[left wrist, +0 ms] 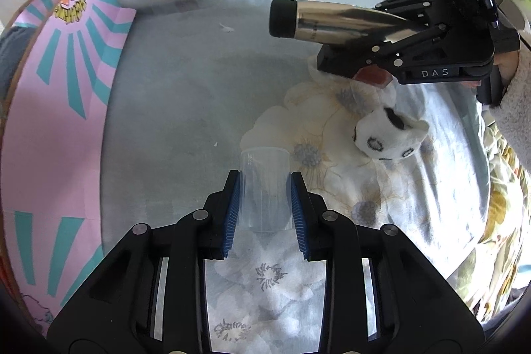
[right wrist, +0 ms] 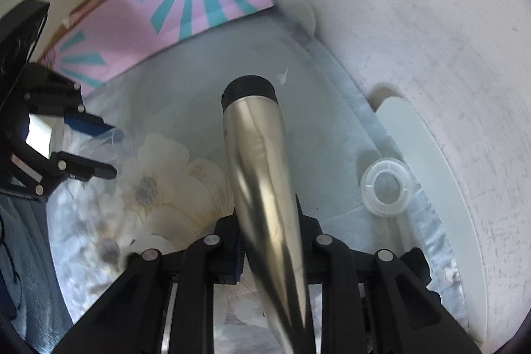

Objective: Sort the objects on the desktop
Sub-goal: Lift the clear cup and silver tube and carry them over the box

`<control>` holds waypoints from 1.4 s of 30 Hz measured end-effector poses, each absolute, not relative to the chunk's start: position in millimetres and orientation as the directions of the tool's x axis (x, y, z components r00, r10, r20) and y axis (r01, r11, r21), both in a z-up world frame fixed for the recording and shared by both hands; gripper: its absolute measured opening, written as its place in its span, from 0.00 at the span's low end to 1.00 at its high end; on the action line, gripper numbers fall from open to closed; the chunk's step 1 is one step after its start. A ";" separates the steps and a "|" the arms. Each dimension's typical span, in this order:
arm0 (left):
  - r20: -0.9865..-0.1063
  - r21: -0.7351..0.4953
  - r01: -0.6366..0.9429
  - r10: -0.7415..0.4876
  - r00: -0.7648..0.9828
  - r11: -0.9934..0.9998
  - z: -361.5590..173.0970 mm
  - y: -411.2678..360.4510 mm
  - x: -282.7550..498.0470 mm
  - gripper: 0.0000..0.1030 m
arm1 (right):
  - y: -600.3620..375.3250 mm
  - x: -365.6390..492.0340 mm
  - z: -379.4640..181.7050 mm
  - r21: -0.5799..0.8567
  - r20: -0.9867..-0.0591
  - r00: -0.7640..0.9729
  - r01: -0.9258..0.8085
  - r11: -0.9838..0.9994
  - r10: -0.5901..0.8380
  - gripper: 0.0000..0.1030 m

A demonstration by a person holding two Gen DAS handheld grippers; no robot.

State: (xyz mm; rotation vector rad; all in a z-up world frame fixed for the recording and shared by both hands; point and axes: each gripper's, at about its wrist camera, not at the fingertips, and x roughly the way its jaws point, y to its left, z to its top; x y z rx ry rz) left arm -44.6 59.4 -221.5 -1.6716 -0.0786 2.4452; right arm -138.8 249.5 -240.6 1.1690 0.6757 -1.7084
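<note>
Left gripper (left wrist: 264, 198) clamped on clear cup (left wrist: 264, 188); right gripper (right wrist: 270, 251) clamped on steel flask (right wrist: 262, 175), above floral cloth (left wrist: 415, 221).

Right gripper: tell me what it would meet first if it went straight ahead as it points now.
Judging loosely, the right gripper, shut on the steel flask, would carry the flask's black cap toward the pink box by the wall; depth is unclear.

Black left gripper (left wrist: 265, 211), blue ribbed pads (left wrist: 232, 214), silver screws.

Clear cup (left wrist: 264, 188); horizontal steel flask (left wrist: 335, 21)
</note>
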 end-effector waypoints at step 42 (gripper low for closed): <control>-0.881 -0.107 0.101 0.047 -0.470 -0.989 -87.1 -144.0 -27.2 0.26 | 60.1 -127.1 -70.0 0.054 -0.869 -0.153 0.916 -0.397 -0.471 0.19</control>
